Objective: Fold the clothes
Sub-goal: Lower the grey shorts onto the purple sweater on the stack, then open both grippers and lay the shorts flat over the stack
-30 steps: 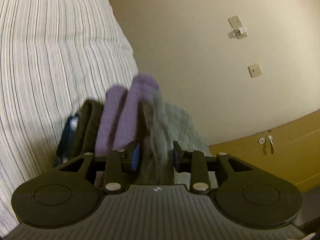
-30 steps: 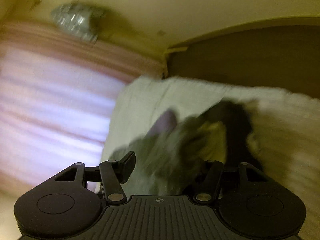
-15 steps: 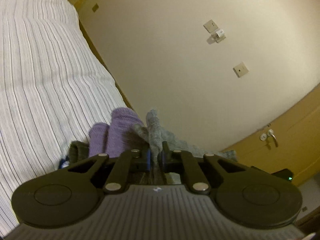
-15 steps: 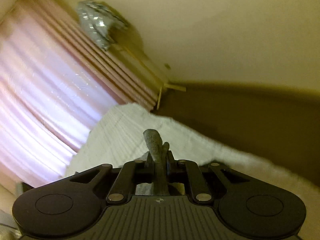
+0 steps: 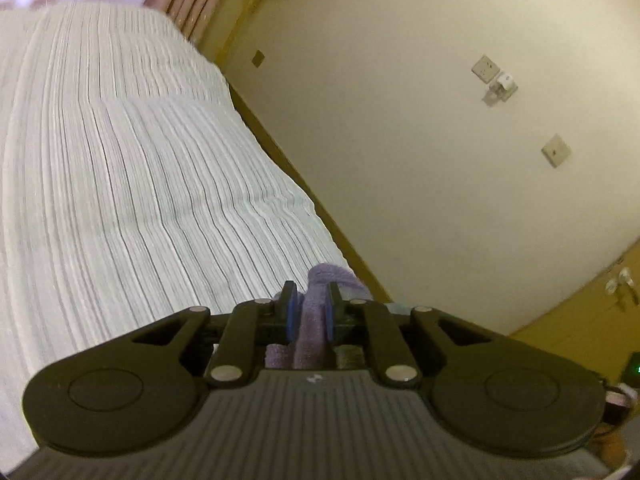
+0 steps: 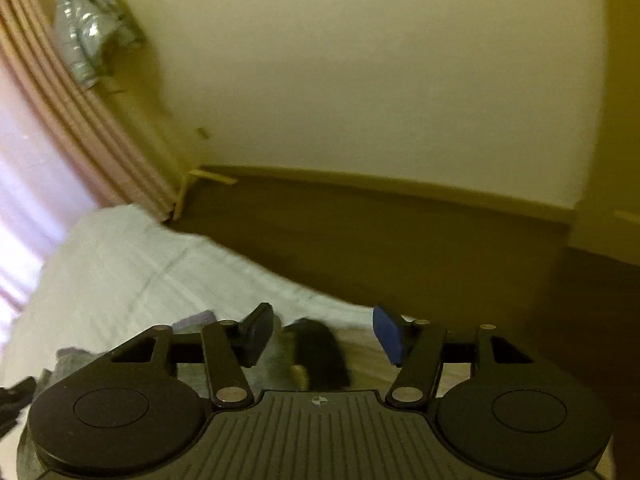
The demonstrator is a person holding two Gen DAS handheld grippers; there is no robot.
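My left gripper (image 5: 310,300) is lifted over the bed's near corner. Its blue pads press on a fold of purple garment (image 5: 340,278), and the jaws are starting to open. The rest of that garment hangs hidden under the gripper body. My right gripper (image 6: 322,320) is opening, with its fingers wide apart and nothing pinched between them. A dark garment (image 6: 320,356) lies blurred on the bed below the gap. More purple cloth (image 6: 196,320) and grey cloth (image 6: 68,360) lie to the left of its left finger.
The bed, under a white striped sheet (image 5: 140,200), runs along a cream wall with sockets (image 5: 486,69). A wooden door (image 5: 600,300) stands at right. A dark headboard (image 6: 400,248), pink curtain (image 6: 48,140) and a silvery bag (image 6: 88,40) sit beyond the bed.
The left jaws closed on cloth and the gripper rose and rolled, so more of the bed shows. The right gripper shut on grey cloth, then let it go and spread wide.
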